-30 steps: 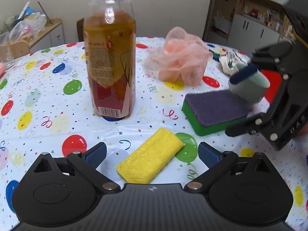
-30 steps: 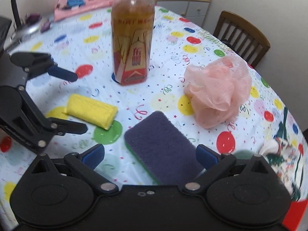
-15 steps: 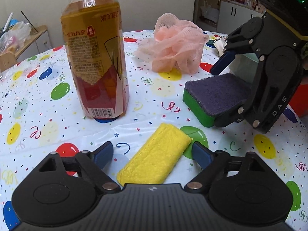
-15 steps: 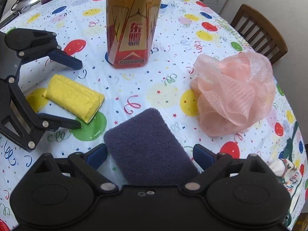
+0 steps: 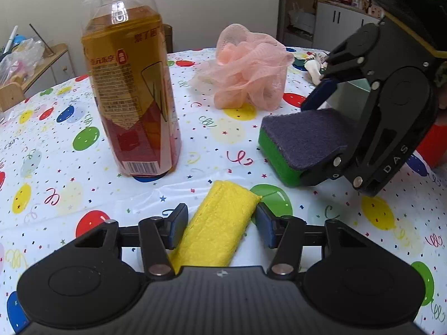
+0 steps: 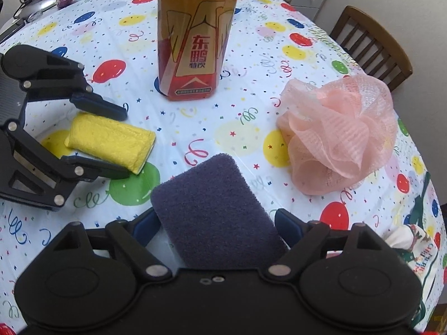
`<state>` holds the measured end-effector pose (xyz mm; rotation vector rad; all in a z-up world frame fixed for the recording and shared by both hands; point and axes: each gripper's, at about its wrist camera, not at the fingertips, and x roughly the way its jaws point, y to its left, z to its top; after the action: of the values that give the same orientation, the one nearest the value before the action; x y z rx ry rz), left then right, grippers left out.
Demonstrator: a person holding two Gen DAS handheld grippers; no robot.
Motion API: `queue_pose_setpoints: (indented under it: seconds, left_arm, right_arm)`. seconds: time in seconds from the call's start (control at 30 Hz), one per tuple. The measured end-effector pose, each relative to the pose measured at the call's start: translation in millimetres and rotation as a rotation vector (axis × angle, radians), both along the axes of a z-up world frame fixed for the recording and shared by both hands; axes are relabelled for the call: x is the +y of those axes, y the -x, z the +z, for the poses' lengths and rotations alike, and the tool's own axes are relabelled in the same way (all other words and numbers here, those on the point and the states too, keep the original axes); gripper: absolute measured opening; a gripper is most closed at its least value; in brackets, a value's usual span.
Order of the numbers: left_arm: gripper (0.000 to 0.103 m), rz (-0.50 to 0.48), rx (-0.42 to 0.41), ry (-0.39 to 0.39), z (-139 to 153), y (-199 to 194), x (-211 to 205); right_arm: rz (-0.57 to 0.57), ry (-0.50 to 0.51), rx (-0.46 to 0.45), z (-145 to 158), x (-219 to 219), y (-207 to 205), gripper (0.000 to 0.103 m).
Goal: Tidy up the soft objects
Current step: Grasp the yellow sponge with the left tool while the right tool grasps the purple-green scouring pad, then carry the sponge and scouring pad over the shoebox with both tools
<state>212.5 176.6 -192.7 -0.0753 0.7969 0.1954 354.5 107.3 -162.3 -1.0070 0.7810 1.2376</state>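
fingers of the left gripper are bracketing the folded yellow cloth pad without visibly squeezing, the right gripper is likewise straddling the purple-topped green sponge on the balloon-print tablecloth, probably readying both for lifting, "das" showing on the right gripper's side.

On the balloon-print tablecloth lie two sponges, one yellow and one purple-topped, one pink bath pouf and one drink bottle

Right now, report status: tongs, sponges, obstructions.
Left tongs open, astride yellow sponge. Right tongs open, astride purple scrub sponge. Both sponges on the tablecloth. Bottle and pink loofah stand apart.
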Motion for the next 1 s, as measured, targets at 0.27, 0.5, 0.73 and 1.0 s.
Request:
queue_pose_setpoints:
  seconds: [0.27,0.5,0.73,1.0]
  left_arm:
    - [0.043,0.044,0.003,0.005,2.1,2.1,0.7]
    - [0.041,0.086,0.016,0.022,4.3,5.5,-0.7]
    - [0.040,0.104,0.017,0.047,7.1,17.3,-3.5]
    - [0.039,0.081,-0.020,0.090,27.9,29.0,-16.6]
  right_arm:
    - [-0.135,-0.067,0.016,18.9,-12.0,11.3,0.087]
    - [-0.253,-0.122,0.066,35.9,-33.3,34.4,0.087]
    - [-0.389,-0.175,0.110,54.7,-59.1,49.2,0.087]
    - [-0.529,-0.221,0.118,78.1,-91.5,64.2,0.087]
